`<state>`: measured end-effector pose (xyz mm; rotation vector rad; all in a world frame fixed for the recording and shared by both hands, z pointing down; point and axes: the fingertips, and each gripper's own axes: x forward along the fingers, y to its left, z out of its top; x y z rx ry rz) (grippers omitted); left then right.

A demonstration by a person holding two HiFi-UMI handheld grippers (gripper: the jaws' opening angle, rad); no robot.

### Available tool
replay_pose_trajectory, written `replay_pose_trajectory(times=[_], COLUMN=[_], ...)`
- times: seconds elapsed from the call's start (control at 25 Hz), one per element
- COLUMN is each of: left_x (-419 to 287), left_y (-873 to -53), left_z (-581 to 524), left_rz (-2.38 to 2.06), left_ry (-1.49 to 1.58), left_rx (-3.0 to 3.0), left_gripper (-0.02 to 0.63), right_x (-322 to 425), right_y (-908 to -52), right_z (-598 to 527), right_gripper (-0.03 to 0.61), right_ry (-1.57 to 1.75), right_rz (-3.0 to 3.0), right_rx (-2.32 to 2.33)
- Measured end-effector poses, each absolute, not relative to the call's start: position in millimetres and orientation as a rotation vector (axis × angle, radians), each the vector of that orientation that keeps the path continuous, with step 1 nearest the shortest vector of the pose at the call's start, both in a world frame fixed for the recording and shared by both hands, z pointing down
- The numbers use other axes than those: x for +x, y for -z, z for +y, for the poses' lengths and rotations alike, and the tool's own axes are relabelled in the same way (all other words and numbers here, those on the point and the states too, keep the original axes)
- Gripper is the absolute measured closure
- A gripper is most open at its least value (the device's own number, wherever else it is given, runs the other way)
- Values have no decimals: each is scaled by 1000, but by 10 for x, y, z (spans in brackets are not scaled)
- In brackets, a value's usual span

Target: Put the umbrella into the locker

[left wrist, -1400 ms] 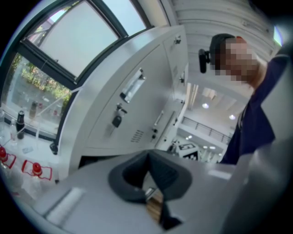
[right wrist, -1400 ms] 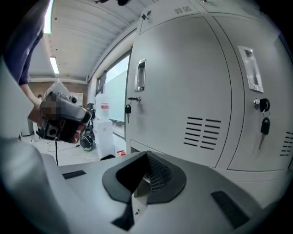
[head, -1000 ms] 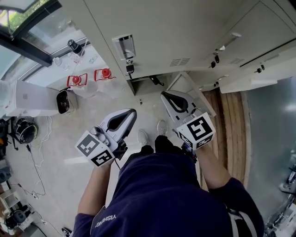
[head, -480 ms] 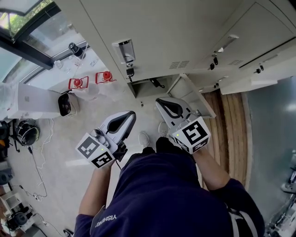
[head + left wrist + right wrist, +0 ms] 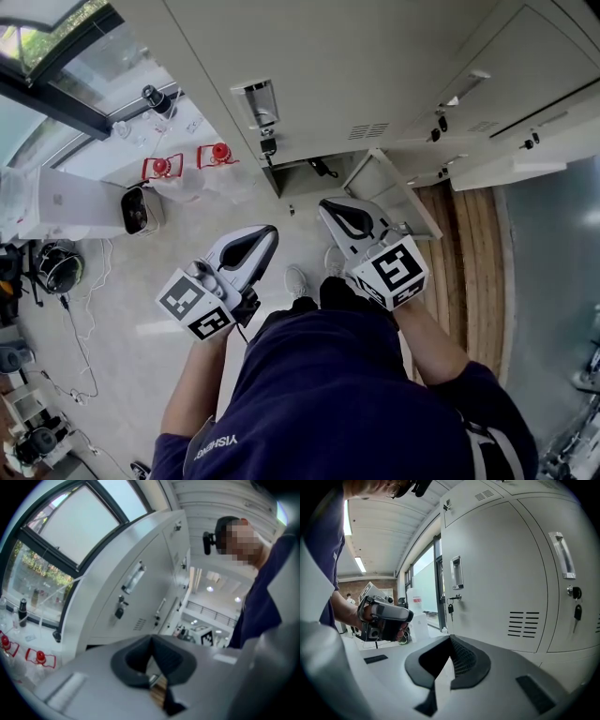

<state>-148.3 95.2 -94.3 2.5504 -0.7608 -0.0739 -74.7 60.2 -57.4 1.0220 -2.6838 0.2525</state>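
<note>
**2 empty grippers, 1 open door**

The left gripper point(image 5: 270, 231) and right gripper point(image 5: 325, 203) are held clenched on nothing at mid-frame; a dark thing point(image 5: 322, 169) is seen inside the open locker point(image 5: 281, 178) at upper centre, and cannot be confirmed as the umbrella; the door point(image 5: 394, 192), near the right gripper, could be knocked, or shut on a protruding end.
</note>
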Motion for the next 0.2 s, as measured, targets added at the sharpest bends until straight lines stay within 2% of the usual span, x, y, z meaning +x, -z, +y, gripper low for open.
replay_pose_trajectory(times=[0.2], left_x=[-1520], left_y=[903], left_z=[926], left_rz=[-766], left_ry=[72], left_rx=[2548], left_gripper=[612], right_x=[-780], right_y=[508], right_z=[590], right_gripper=[572], right_ry=[-262], right_rz=[-2679], right_rx=[1011])
